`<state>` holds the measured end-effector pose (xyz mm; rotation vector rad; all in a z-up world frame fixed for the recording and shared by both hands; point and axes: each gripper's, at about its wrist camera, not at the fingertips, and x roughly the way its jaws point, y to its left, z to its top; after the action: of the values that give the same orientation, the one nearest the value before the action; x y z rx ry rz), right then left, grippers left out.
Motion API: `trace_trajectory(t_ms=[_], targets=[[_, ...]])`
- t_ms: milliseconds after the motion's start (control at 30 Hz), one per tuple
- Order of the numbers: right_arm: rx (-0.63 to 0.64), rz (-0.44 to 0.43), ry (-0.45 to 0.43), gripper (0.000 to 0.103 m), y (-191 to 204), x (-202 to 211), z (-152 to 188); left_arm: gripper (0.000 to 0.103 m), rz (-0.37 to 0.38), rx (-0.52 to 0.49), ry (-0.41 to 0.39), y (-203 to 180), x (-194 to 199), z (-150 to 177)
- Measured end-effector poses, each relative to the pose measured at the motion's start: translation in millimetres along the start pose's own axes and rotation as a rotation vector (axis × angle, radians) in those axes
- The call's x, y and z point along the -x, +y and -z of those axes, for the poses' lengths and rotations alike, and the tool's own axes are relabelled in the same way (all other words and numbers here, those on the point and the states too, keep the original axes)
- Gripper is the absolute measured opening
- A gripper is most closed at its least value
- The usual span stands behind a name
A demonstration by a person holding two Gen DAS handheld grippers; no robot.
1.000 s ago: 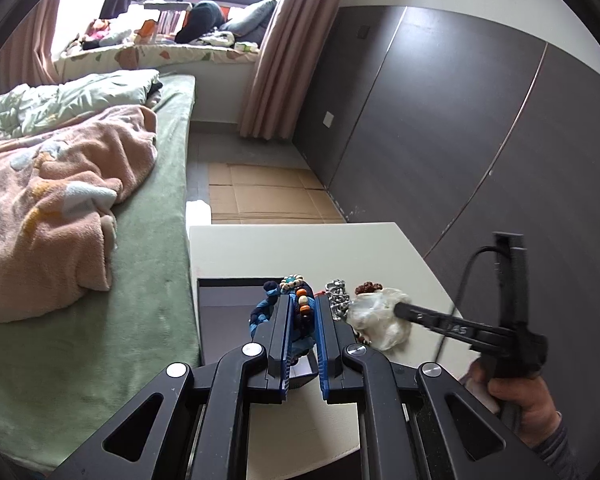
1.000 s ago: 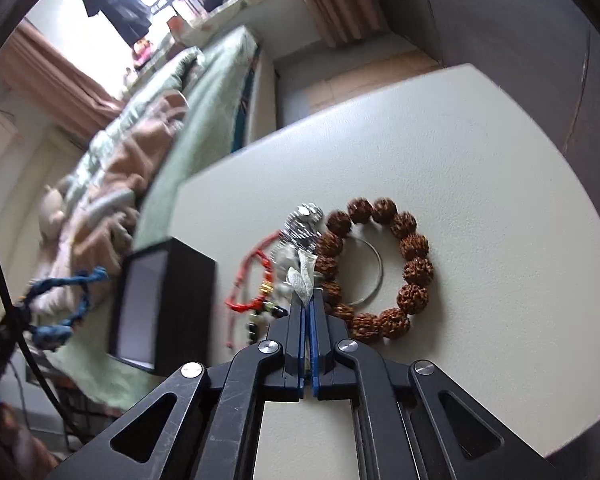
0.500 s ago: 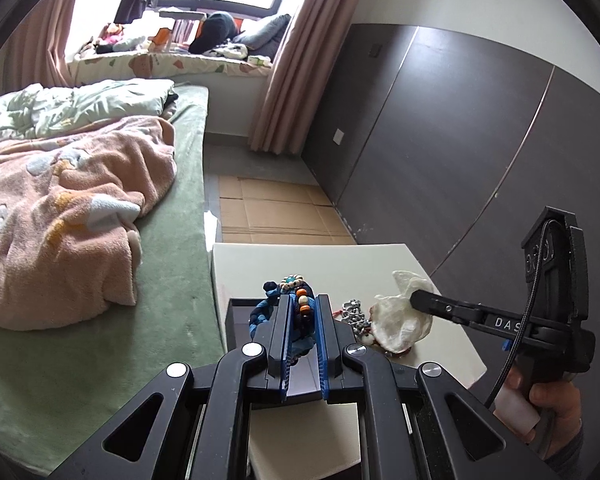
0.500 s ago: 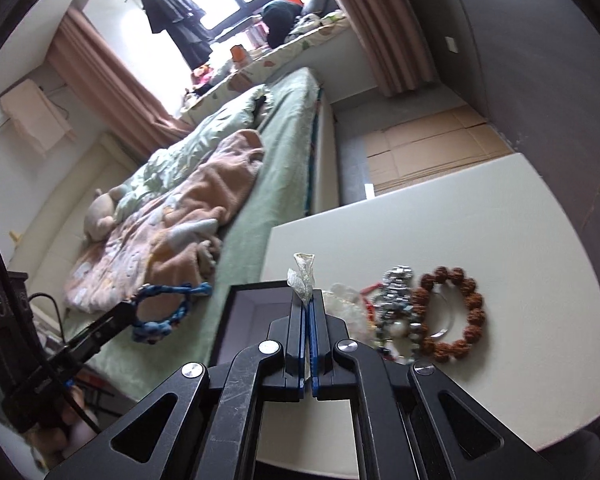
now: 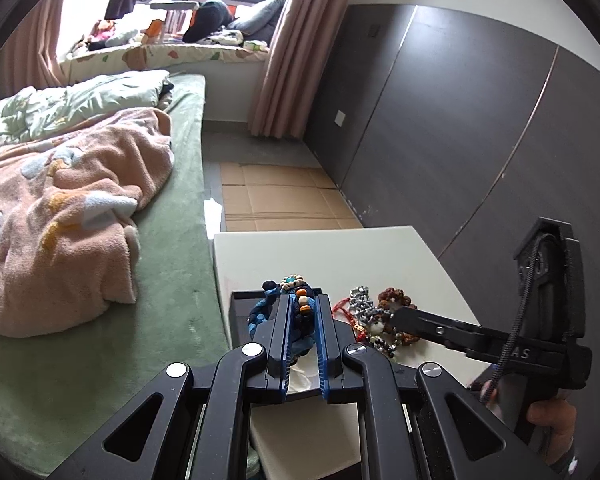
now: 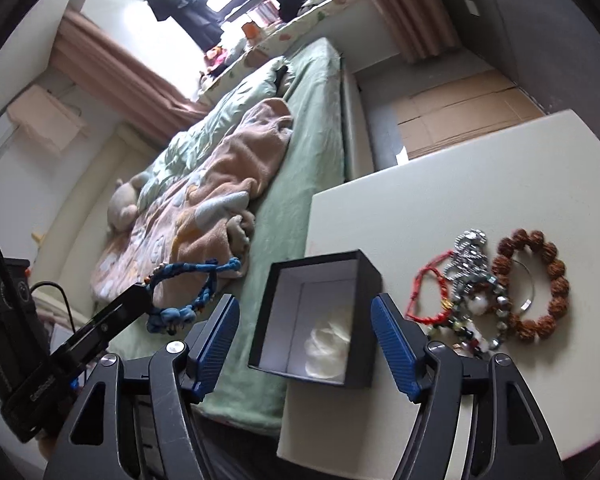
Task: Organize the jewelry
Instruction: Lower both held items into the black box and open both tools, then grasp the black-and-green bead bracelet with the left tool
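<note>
My left gripper (image 5: 303,300) is shut on a blue braided bracelet (image 5: 296,312) with coloured beads; it also shows in the right wrist view (image 6: 188,284), hanging left of the box, over the bed. A black open box (image 6: 366,280) stands at the table's left edge with a white pouch (image 6: 328,344) inside. My right gripper (image 6: 304,336) is open and empty, above the box. On the table lie a red cord bracelet (image 6: 426,292), a silver bracelet (image 6: 470,264) and a brown bead bracelet (image 6: 540,284).
The small white table (image 6: 460,184) stands beside a green bed (image 6: 300,160) with a pink blanket (image 5: 60,208). Cardboard (image 5: 280,200) covers the floor beyond. A dark panelled wall (image 5: 480,120) stands on the right.
My right gripper lifted the white pouch from the jewelry pile, carried it left over the box and opened; the pouch now lies in the box. My left gripper stayed shut on the blue bracelet.
</note>
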<state>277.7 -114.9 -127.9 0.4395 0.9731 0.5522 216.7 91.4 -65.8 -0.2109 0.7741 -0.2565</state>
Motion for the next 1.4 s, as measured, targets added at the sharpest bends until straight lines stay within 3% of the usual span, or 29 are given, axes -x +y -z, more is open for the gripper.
trace_trajectory(t_ms=[233, 300, 367, 433, 500, 833, 900, 1067, 1400], targets=[[-0.029, 0.085, -0.055, 0.069, -29.4, 42.0, 9.0, 0.017, 0.004, 0.020, 0.063, -12.2, -24.2, -0.4], [-0.037, 0.098, -0.066, 0.069, -37.7, 51.0, 10.0, 0.036, -0.006, 0.029, 0.099, -15.6, -31.5, 1.7], [-0.042, 0.110, -0.073, 0.069, -44.6, 57.2, 10.6, 0.066, 0.027, 0.023, 0.114, -22.4, -33.2, 5.5], [-0.050, 0.109, -0.077, 0.069, -51.5, 62.3, 10.6, 0.074, 0.005, -0.016, 0.092, -34.7, -30.5, 7.8], [-0.076, 0.100, -0.080, 0.069, -62.6, 67.3, 12.8, 0.075, -0.017, -0.036, 0.086, -43.0, -31.2, 7.1], [-0.139, 0.151, -0.097, 0.069, -101.8, 81.1, 20.0, 0.074, 0.061, -0.050, 0.146, -79.9, -56.2, 14.4], [-0.147, 0.157, -0.098, 0.069, -108.1, 84.7, 21.5, 0.070, 0.082, -0.039, 0.168, -84.4, -63.3, 18.2], [-0.175, 0.175, -0.096, 0.069, -127.2, 91.2, 27.3, 0.049, 0.107, -0.022, 0.248, -96.4, -89.9, 29.3], [-0.230, 0.197, -0.104, 0.069, -163.9, 103.9, 40.4, 0.040, 0.098, -0.037, 0.388, -120.1, -138.9, 59.7]])
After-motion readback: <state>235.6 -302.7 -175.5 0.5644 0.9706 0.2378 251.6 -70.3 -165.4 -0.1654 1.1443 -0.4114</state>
